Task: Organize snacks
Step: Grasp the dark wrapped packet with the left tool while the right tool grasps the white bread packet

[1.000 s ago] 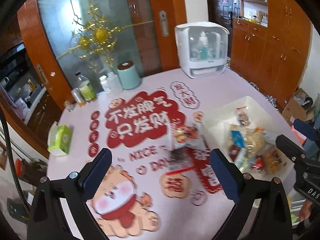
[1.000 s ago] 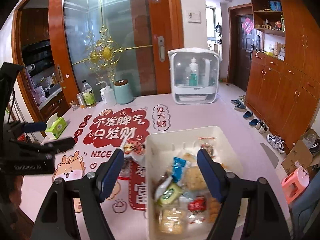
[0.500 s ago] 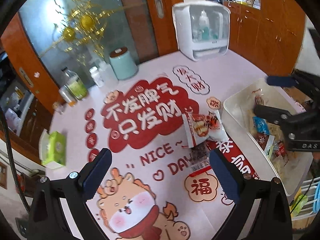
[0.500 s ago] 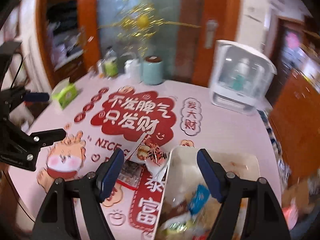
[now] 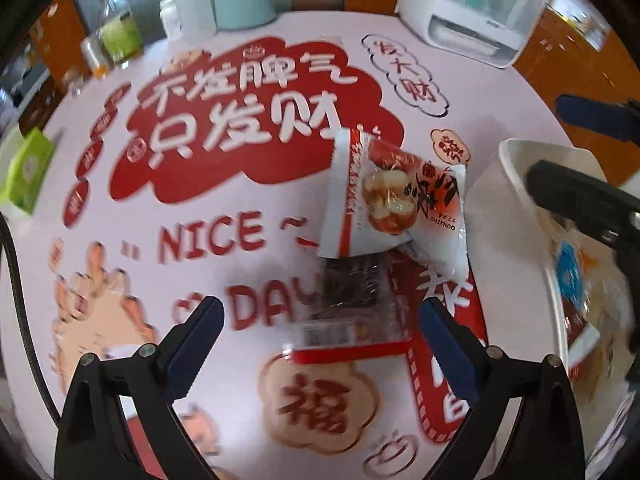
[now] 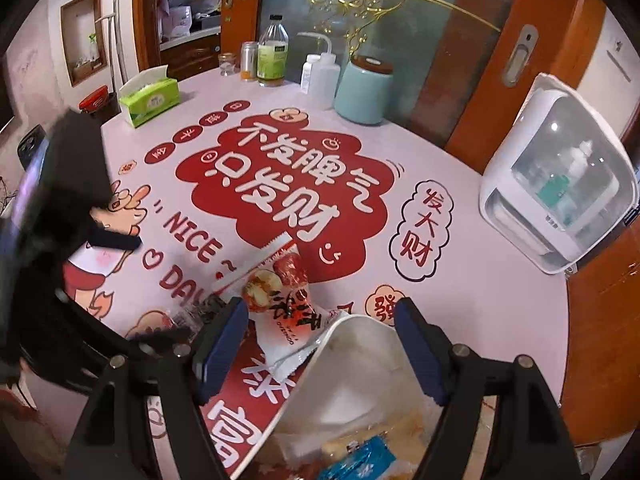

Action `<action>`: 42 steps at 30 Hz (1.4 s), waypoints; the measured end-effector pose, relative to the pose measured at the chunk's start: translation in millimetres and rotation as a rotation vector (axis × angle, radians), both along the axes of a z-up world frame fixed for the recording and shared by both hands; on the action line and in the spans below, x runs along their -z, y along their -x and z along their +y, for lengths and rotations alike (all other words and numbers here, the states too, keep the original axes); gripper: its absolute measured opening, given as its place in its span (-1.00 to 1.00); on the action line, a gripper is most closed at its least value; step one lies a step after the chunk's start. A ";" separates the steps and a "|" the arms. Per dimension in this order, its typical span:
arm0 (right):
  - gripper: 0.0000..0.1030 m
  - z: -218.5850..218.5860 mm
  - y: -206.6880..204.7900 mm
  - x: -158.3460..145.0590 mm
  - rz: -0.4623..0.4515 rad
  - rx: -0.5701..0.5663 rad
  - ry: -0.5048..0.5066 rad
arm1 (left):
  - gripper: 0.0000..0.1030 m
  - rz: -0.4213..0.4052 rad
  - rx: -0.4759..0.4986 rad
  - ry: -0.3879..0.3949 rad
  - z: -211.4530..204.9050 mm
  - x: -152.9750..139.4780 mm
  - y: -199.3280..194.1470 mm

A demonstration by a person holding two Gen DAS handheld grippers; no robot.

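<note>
A white and red snack packet (image 5: 392,196) lies on the pink printed tablecloth, partly over a dark packet with a red edge (image 5: 352,308). My left gripper (image 5: 320,340) hangs open just above the dark packet, one finger on each side and neither pad touching it. To the right stands the white bin (image 5: 516,160) holding several snacks. In the right wrist view, my right gripper (image 6: 320,344) is open and empty over the bin's near corner (image 6: 340,328). The white and red packet (image 6: 284,300) lies just beyond that corner. The left gripper (image 6: 140,288) shows blurred at the left.
At the table's far side stand a teal canister (image 6: 364,88), a white squeeze bottle (image 6: 320,68), a green-labelled bottle (image 6: 274,52) and small jars. A green tissue box (image 6: 150,98) sits far left. A white domed appliance (image 6: 560,184) stands far right.
Both grippers have come down toward the table. The left one now straddles the dark packet. The right one has rolled and shifted left, from over the bin's middle to its corner.
</note>
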State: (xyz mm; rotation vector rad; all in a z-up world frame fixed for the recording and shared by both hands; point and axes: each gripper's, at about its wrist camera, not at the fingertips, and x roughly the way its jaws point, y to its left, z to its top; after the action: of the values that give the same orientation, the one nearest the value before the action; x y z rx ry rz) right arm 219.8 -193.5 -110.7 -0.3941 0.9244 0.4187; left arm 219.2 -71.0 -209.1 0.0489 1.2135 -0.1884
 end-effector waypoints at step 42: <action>0.47 98.6 -63.3 120.5 0.370 -0.246 0.444 | -0.87 0.037 -0.332 0.151 180.7 20.8 8.1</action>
State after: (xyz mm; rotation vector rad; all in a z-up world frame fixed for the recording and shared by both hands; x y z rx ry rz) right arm 283.1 -94.9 -231.3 -0.8615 1.3410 0.5216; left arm 211.1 109.8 -229.9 -0.2876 1.2225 0.0107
